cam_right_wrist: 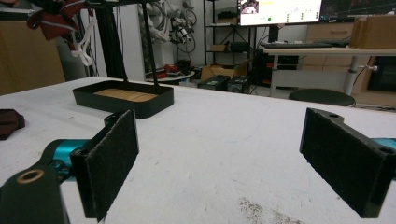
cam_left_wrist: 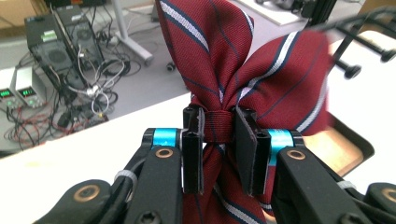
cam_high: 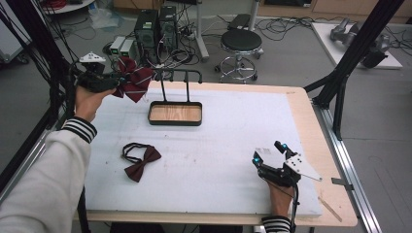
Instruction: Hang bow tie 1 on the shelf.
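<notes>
Beside the top rail of the black stand point(cam_high: 176, 92), the left tongs point(cam_left_wrist: 219, 135) are pinching a striped burgundy bow tie point(cam_left_wrist: 243, 65) by its centre knot, holding it up off the table point(cam_high: 218, 145). Nearer the person than the stand's wood-lined tray, a second dark red bow tie point(cam_high: 141, 162) is lying flat on the white sheet. Well right of the stand, the right tongs point(cam_high: 268, 154) are resting low with jaws spread wide, gripping nothing.

Striped bow tie point(cam_left_wrist: 261, 79): woven cloth, fine ribbed weave, slight sheen. Stand point(cam_high: 175, 113): matt black metal tray, wood-grain floor. Table cover point(cam_high: 218, 160): white, matt, slightly rough. Right gripper point(cam_right_wrist: 233, 161) pads point(cam_right_wrist: 112, 163): black, coarse, felt-like.
</notes>
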Demonstrator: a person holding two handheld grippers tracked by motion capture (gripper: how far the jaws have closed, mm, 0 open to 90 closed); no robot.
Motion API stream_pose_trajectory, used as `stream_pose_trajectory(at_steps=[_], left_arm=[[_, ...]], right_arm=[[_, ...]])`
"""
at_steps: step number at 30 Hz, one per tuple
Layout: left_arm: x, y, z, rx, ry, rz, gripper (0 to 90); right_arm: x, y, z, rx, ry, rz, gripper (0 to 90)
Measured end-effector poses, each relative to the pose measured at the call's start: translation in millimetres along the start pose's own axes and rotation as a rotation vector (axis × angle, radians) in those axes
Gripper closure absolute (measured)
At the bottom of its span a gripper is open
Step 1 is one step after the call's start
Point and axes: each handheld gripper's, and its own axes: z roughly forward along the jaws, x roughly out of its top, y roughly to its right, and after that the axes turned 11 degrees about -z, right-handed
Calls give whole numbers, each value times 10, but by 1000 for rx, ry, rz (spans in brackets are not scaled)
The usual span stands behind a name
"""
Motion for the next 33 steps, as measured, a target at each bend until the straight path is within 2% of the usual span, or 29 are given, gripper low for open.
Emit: stream_pose_trajectory(at_steps=[4,11,18,29,31,32,33], left_arm=[[-150,-48,52,9,-37,-3,736],[-283,-71,120,25,-83,14,736],[-310,-50,169,35,-101,33,736],[-333,-12,255,35,-108,25,710],[-333,-12,256,35,-106,27,607],[-339,1,251,75,-83,58,505],[-339,1,251,75,-83,58,402]], right_arm=[[0,0,0,-1,0,-1,109],[0,-1,-1,-1,-1,0,109],[0,-2,0,-1,-1,-1,109],[0,-1,-1,0,-1,1,109],[0,0,-1,1,-1,2,109],[0,-1,-1,0,-1,2,109],[0,-1,-1,0,-1,2,109]])
